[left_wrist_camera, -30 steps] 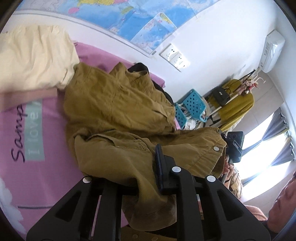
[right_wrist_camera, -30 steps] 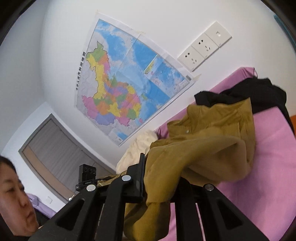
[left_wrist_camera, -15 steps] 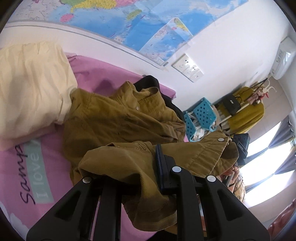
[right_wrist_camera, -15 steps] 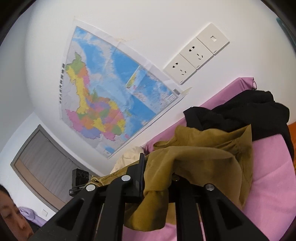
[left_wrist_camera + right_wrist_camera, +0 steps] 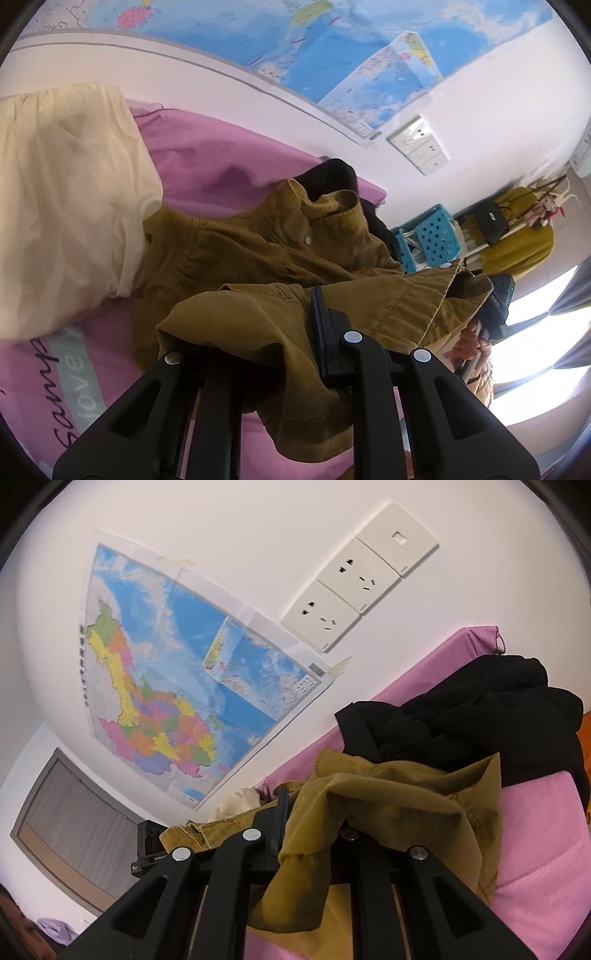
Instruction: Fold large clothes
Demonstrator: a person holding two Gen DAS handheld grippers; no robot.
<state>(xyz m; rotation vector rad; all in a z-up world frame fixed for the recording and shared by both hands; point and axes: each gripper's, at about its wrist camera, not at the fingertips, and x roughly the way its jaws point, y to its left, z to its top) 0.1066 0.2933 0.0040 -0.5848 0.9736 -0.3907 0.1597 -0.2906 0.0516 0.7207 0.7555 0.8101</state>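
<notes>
A brown jacket [image 5: 258, 251] is being held up over a pink bed sheet [image 5: 207, 155]. Part of it is being pinched tight by the left gripper [image 5: 295, 325], whose jaws are nearly closed on the cloth. Another part is being pinched the same way by the right gripper [image 5: 314, 812], and the cloth is being draped over its fingers. The rest of the jacket is lying crumpled on the sheet, with its collar next to a black garment [image 5: 461, 716]. A cream pillow [image 5: 62, 199] is being touched by the jacket's far side. A map [image 5: 177, 686] and wall sockets [image 5: 354, 579] are being seen on the white wall behind the bed.
</notes>
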